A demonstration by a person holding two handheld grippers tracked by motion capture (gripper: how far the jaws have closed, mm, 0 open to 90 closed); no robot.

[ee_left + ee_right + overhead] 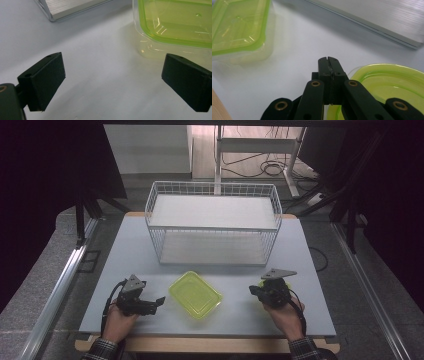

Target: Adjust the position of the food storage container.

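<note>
A rectangular clear container with a green lid (pixel 195 294) (pixel 175 22) (pixel 237 27) lies at the middle front of the grey table (pixel 132 250). To its left, my left gripper (pixel 154 302) (pixel 112 66) rests low over the table. Its jaws stand open and wide apart, with only bare table between them, and one corner of the container lies just past the right jaw. My right gripper (pixel 254 291) (pixel 329 60) is to the container's right, its jaws shut together on nothing. It sits over a second green-lidded container (pixel 289 285) (pixel 392 85), which it largely hides in the high view.
A white wire basket rack (pixel 215 245) with an upper shelf stands at the back middle of the table. Its metal base edge (pixel 70 10) (pixel 374 20) shows beyond both grippers. Bare table lies on either side of the rack. The wooden front edge (pixel 210 345) runs below the hands.
</note>
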